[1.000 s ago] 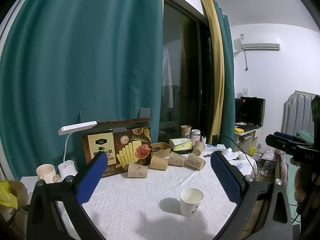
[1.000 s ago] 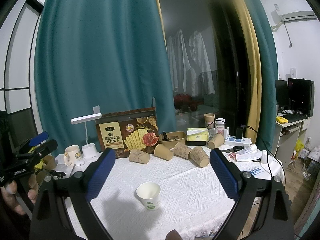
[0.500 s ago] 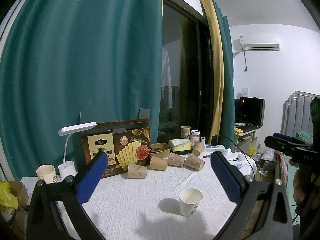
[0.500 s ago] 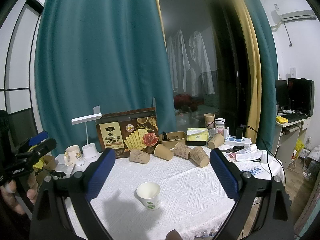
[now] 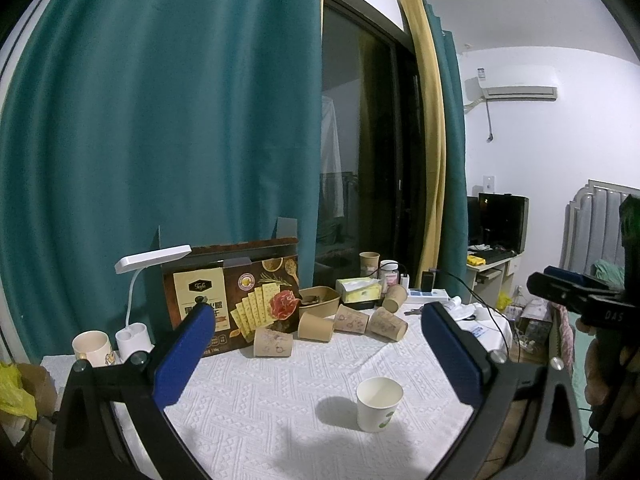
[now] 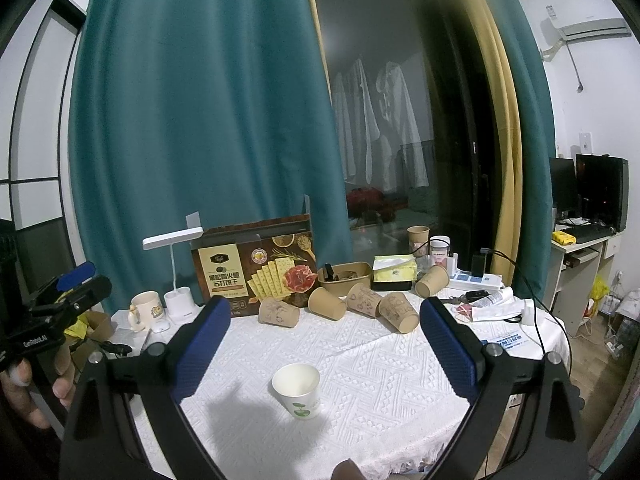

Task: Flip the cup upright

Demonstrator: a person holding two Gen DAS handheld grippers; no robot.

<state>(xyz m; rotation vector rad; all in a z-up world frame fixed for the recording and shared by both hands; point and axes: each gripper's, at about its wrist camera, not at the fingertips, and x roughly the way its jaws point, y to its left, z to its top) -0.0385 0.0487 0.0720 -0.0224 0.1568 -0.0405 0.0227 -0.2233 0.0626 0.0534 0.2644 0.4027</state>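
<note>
Standing upright, white cup [image 5: 378, 403] between spread fingers [image 5: 185, 355].

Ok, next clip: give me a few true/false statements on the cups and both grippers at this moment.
1. The white cup stands upright on the table. True.
2. The left gripper is shut on the white cup. False: its jaws are wide open and hold nothing.
3. Several brown paper cups lie on their sides before the cracker box. True.
4. The right gripper holds a brown cup. False: it is open and empty.
5. A desk lamp stands left of the cracker box. True.
</note>
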